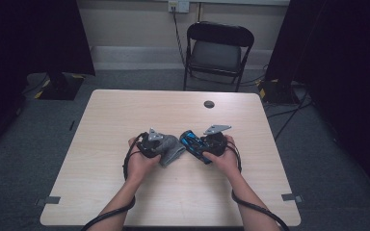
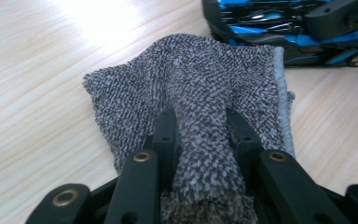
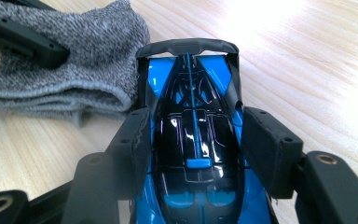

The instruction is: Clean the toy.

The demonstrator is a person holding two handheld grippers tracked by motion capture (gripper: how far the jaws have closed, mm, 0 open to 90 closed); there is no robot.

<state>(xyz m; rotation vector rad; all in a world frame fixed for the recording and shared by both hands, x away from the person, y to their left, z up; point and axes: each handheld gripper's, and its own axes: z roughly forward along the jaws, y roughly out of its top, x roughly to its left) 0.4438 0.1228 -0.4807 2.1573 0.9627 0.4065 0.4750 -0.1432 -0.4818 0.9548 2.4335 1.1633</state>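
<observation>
On the surface (image 1: 125,192), the left hand-held gripper (image 2: 200,126) clamped a grey cloth (image 2: 191,88), the right hand-held gripper (image 3: 193,140) a blue toy car (image 3: 193,154).

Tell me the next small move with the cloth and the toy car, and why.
Probably bring the left tool with the grey cloth the last bit over onto the blue toy car to wipe it. The cloth is pinched in that tool and lies on the table right beside the car, which the right tool clamps by its sides.
</observation>
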